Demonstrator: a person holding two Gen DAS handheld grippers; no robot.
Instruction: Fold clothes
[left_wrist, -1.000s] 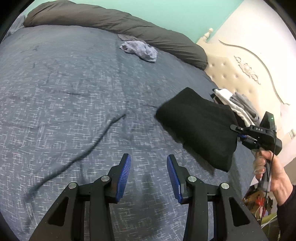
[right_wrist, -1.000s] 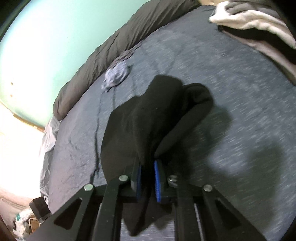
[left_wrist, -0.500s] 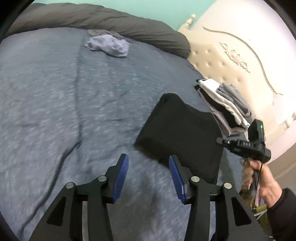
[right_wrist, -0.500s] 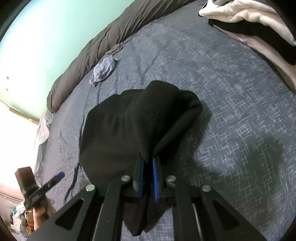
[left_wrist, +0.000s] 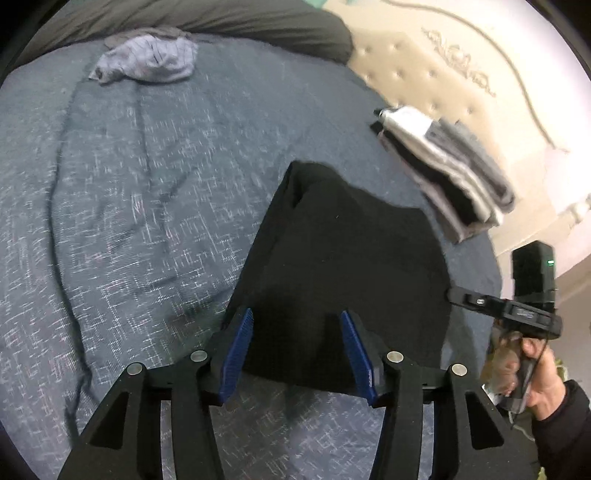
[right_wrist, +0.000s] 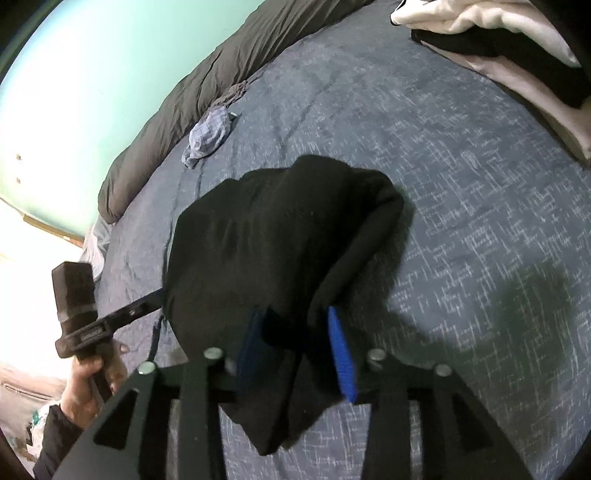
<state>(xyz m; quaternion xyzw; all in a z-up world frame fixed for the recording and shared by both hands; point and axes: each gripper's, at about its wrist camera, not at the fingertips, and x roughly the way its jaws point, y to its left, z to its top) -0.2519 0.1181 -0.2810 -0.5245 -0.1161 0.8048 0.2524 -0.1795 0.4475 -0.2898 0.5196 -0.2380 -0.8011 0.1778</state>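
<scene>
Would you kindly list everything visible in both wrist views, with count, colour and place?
folded garment: one, black, on the bedspread just ahead of both grippers.
stack of folded clothes: one, white, grey and black layers, near the headboard.
crumpled cloth: one, pale blue-grey check, far side of the bed beside the duvet.
duvet: one, dark grey, rolled along the far edge.
bedspread: one, blue-grey flecked, covering the bed.
headboard: one, cream, tufted, at the bed's end.
wall: mint green, behind the duvet.
left gripper: black with blue fingers, open at the garment's near edge.
right gripper: same, open, cloth lying between its fingers.
right hand: grasping the right gripper's handle.
left hand: grasping the left gripper's handle.
</scene>
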